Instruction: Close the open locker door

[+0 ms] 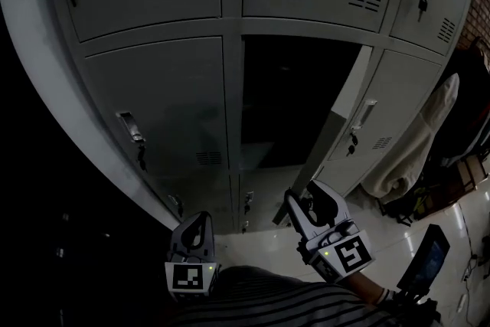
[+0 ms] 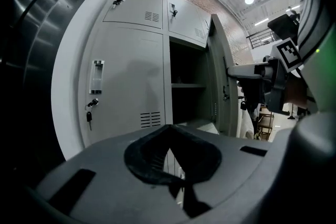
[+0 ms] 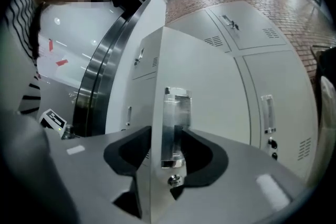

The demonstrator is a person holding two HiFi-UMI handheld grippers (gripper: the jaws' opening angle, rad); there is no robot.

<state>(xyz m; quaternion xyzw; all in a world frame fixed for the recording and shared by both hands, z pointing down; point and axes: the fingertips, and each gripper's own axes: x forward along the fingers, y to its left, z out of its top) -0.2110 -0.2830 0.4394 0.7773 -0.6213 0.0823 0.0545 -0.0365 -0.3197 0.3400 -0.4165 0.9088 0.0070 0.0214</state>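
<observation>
Right gripper clamps the open locker door by its free edge, handle between its fingers. The door stands at three o'clock of its dark compartment. Left gripper, at the right one's eight o'clock, is clenched on nothing.

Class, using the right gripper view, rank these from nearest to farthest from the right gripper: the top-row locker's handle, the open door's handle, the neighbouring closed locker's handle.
1. The open door's handle, between the right gripper's jaws.
2. The closed locker's handle, to its right.
3. The top-row locker's handle, upper right, farthest back.
</observation>
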